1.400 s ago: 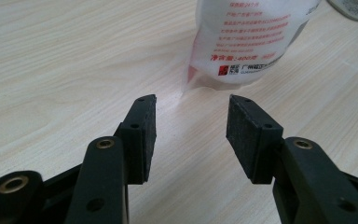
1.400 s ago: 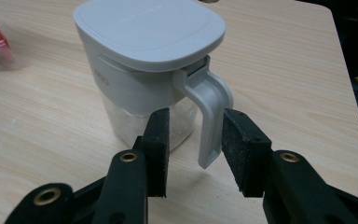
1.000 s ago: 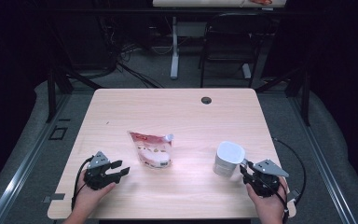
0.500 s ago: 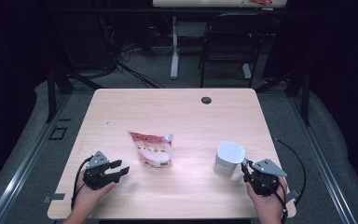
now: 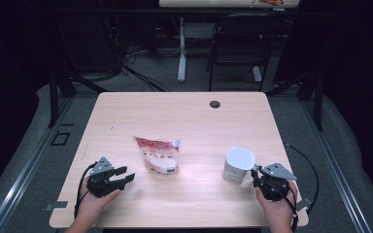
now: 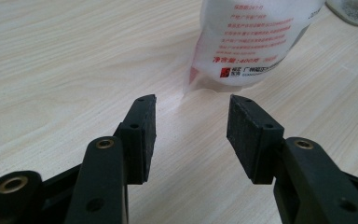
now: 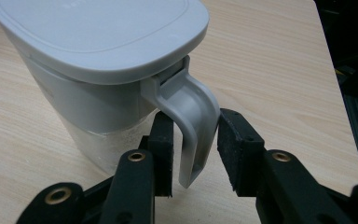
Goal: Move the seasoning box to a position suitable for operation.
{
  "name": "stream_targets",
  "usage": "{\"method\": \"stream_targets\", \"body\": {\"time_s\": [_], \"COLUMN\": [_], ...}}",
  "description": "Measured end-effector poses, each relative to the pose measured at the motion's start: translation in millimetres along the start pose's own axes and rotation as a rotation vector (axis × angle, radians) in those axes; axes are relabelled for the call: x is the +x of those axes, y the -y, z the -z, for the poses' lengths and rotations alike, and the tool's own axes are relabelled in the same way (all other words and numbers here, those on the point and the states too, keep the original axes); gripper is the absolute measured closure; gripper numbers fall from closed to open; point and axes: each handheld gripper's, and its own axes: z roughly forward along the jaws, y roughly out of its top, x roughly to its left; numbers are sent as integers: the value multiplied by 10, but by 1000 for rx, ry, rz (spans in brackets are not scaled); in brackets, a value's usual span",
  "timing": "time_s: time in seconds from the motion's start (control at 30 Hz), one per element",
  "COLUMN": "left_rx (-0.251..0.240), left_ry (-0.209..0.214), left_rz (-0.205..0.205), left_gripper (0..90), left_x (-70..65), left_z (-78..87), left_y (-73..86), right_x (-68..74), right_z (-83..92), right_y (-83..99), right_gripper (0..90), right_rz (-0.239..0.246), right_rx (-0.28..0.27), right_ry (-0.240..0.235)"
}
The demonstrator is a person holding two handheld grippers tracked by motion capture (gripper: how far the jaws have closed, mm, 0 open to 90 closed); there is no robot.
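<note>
Straddling the grey handle [image 7: 196, 122] of the lidded white container [image 5: 238, 165], our right hand-held gripper [image 7: 195, 154] has just been widening its jaws again after a brief squeeze. The handle sits between the pads, the left pad close against it and the right pad showing a sliver of gap, so we judge it bracketed but not firmly clamped. The container stands upright on the tabletop [image 5: 184, 116] at about four o'clock from the centre, near the right edge and the front edge.

At about seven o'clock lies the red-and-white pouch [image 5: 158, 154], flat, its spout cap pointing toward two o'clock. Our left hand-held gripper [image 6: 191, 126] rests just short of the pouch's bottom seam, jaws released and empty, nothing between the pads but bare wood.

What could go wrong: the handle is thin, curved and open at its lower end. If we lift with so loose a pinch, we think the container may swing on the handle or slip down out of the pads, and the lid [image 7: 98, 28] might pop if it tips. A lopsided close could also nudge the container toward nine o'clock before the pads bite.

Room for moving: the middle and the whole twelve o'clock half of the tabletop are bare apart from a small cable grommet [image 5: 215, 104]. The container has little margin toward three and six o'clock, so any slide is safest toward the centre. A cable [image 5: 307, 165] loops off the right edge beside our hand.
</note>
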Motion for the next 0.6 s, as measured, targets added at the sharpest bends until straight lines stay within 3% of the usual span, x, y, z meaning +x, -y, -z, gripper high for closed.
{"method": "stream_targets", "body": {"time_s": [0.4, 0.6], "left_rx": [1, 2], "left_ry": [0, 4], "left_rz": [0, 0], "left_gripper": [525, 525], "left_x": [3, 6], "left_z": [-8, -9], "left_y": [1, 1], "right_x": [-24, -34], "right_z": [-35, -49], "right_y": [14, 2], "right_gripper": [682, 706], "right_rz": [-13, 24], "right_rx": [0, 10], "right_ry": [-12, -13]}}
